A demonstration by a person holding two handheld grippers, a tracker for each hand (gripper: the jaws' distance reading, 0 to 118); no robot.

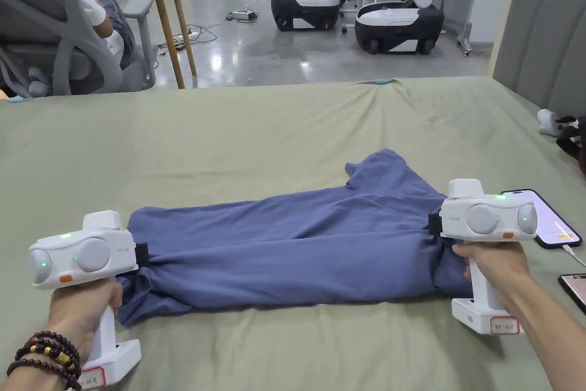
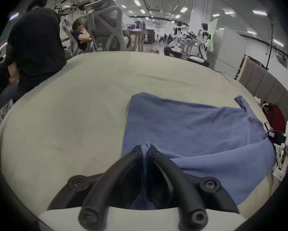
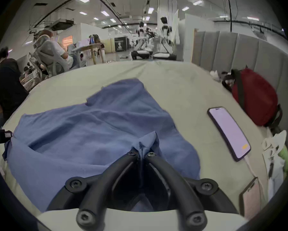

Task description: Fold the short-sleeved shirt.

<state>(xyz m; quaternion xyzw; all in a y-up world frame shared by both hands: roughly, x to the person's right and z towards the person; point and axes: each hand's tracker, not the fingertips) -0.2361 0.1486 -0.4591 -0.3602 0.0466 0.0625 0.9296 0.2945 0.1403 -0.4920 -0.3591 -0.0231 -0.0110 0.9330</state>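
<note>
Blue shirt [image 1: 297, 243] flat on green sheet [image 1: 229, 140], each end pinched in left claw [image 2: 145, 151] and right claw [image 3: 141, 153].

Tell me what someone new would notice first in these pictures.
The blue shirt stretches across the green sheet, pinched at each end by the left gripper and the right gripper. A lit phone lies just right of it, and wheeled robots are parked on the floor behind.
</note>
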